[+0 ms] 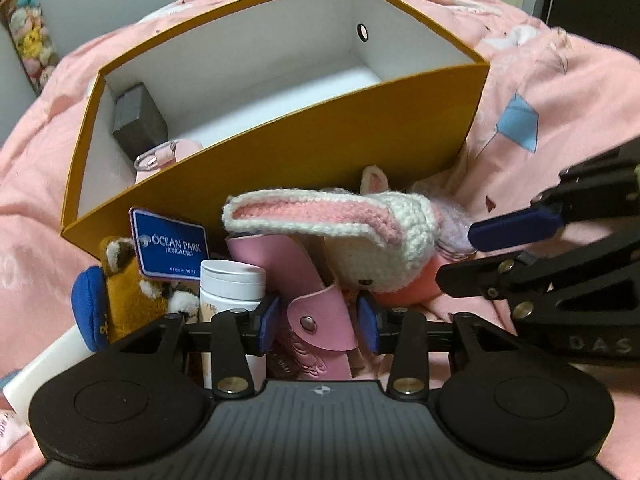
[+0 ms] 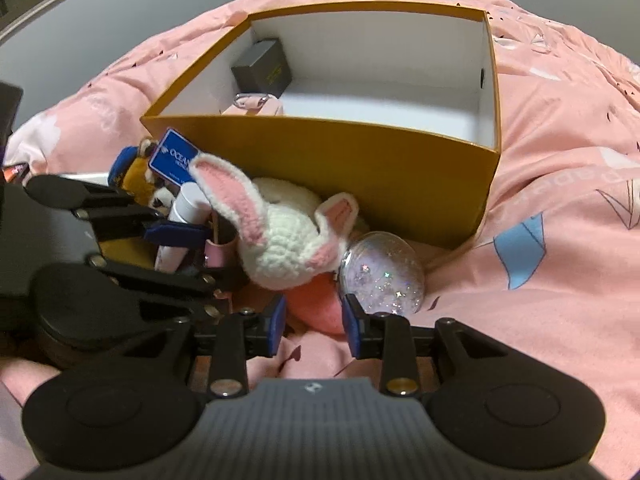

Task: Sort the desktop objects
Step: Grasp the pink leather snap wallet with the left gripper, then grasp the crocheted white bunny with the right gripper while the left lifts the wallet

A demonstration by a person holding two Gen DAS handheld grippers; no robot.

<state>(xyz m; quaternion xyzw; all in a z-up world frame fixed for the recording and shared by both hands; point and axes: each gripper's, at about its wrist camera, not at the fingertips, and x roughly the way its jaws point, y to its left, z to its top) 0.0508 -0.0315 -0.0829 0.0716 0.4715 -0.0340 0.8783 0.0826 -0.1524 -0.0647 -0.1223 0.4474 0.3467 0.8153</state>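
My left gripper points down over a pink leather case with a snap button. The case stands between the blue pads, with a narrow gap on the left side, so the jaws are open. A white crochet bunny with long pink-lined ears lies against the open orange box. My right gripper has its pads against both sides of the bunny's salmon-pink body. A small grey box and a pink item with a metal clip lie inside the orange box.
Crowded to the left of the bunny are a blue Ocean Park card, a brown plush toy and a white tube. A glitter ball rests beside the bunny at the box's foot. Everything sits on a pink bedspread.
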